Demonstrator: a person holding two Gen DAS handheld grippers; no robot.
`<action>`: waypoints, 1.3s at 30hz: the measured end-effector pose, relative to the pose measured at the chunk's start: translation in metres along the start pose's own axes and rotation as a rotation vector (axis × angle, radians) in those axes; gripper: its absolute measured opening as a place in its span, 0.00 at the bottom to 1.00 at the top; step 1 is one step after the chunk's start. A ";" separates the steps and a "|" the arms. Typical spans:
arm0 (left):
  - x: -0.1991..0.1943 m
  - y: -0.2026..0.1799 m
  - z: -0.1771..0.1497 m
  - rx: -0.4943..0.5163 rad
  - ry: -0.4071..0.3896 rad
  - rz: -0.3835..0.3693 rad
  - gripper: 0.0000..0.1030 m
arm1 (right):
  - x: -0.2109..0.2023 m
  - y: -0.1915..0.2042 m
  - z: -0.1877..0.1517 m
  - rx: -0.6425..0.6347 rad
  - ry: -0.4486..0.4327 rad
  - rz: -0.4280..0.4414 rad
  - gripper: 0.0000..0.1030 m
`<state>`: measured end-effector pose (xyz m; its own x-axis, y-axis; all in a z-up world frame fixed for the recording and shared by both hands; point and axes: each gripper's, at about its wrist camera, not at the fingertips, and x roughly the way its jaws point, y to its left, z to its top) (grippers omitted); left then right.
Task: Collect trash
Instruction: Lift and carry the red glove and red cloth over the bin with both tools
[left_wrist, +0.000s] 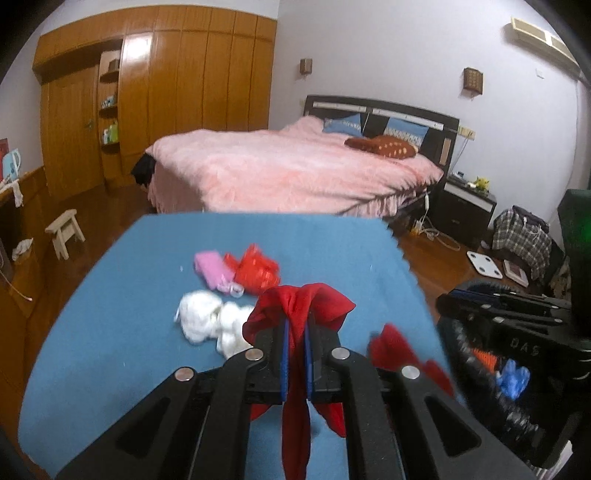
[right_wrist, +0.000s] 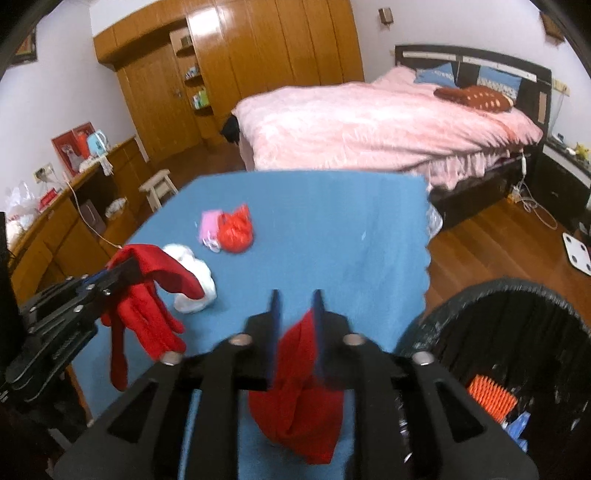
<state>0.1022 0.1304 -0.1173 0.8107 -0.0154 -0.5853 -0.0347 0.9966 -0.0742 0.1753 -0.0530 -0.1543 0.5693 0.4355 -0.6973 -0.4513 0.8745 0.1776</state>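
Trash: two red cloth pieces, one in each of my grippers; more lies on the blue cloth (right_wrist: 332, 221) that covers the table.
Left gripper (left_wrist: 296, 332): jaws clamped on a red rag (left_wrist: 306, 302), which bunches above the fingertips and hangs in a long tail below them, clear of the table.
Right gripper (right_wrist: 297, 314): a second red piece (right_wrist: 299, 402) sits low between the blue pads and sags beneath. The frame is blurred here. I judge the jaws pinched on it, only loosely by the look of it.
Bin: black trash bin (right_wrist: 517, 332) just off the table's right edge, its mouth open upward. An orange ribbed scrap (right_wrist: 491, 397) and something blue (right_wrist: 519, 424) already lie inside.
Left on the table: white crumpled wad (left_wrist: 210, 321), pink piece (left_wrist: 212, 267) touching a red plastic bag (left_wrist: 256, 269); all near the middle, well apart from the bin.
Step in hand, my reading: carry both red pieces to the bin and drop them.
How to do it well: right one first, since it is nearest the rim. Get the whole sagging bundle over the opening before I let go, not just the fingertips.
Left one: that long tail could drag across the table or catch the rim; lift it high, bring it over the mouth, then open.
Risk: cloth may cling to a pad once the jaws part; a short shake over the bin should free it.
Spacing: my two grippers are close side by side; go one after the other so they do not bump at the rim.
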 end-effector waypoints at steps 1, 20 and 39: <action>0.001 0.001 -0.004 0.003 0.005 0.002 0.06 | 0.006 0.001 -0.004 0.005 0.011 -0.008 0.34; 0.014 0.028 -0.032 -0.034 0.070 0.027 0.06 | 0.067 0.016 -0.040 -0.039 0.185 -0.032 0.10; -0.024 -0.018 0.012 0.019 -0.041 -0.039 0.06 | -0.057 0.008 0.025 -0.005 -0.103 0.064 0.09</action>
<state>0.0907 0.1133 -0.0923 0.8346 -0.0516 -0.5485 0.0087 0.9967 -0.0805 0.1560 -0.0655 -0.0959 0.6066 0.5100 -0.6098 -0.4922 0.8434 0.2157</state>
